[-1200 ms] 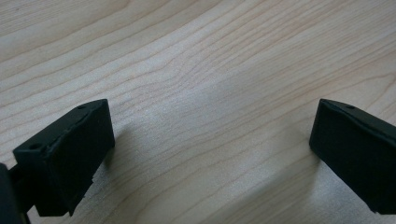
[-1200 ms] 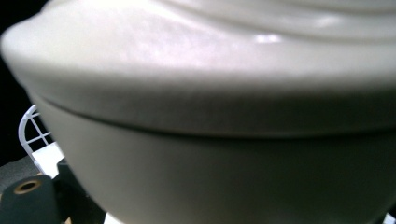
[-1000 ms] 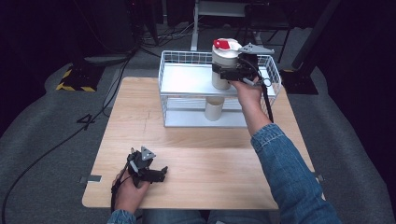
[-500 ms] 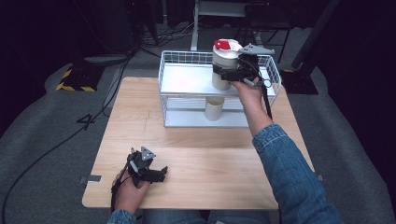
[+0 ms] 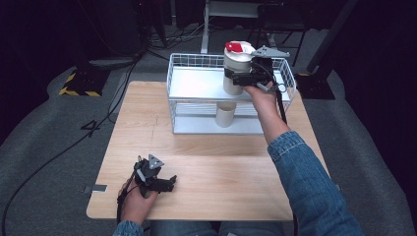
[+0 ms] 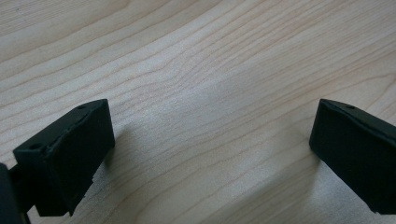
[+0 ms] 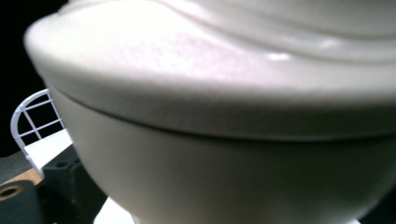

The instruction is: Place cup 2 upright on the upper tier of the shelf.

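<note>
On the upper shelf of the white wire rack (image 5: 196, 86), near its right end, we have a cream canister (image 5: 235, 73) with a red-and-white lid standing upright. Our right gripper (image 5: 239, 77) is closed around its side, just under the lid, the jaws pressed against the wall from either side. From the right gripper view the canister (image 7: 224, 154) crowds the lens, its lid rim overhanging the body, with a corner of the wire rack (image 7: 32, 112) showing at the left edge. Directly below, on the rack's lower shelf, a second cream cylinder (image 5: 225, 114) stands upright. The rack sits at the far side of the wooden bench (image 5: 206, 162). Our right forearm in a denim sleeve (image 5: 307, 182) reaches across the bench to it. Well apart, at the near left of the bench, our left gripper (image 5: 168, 183) rests on the wood with its jaws spread wide and nothing between them; the left gripper view shows bare wood grain (image 6: 210, 93) in the gap.
</note>
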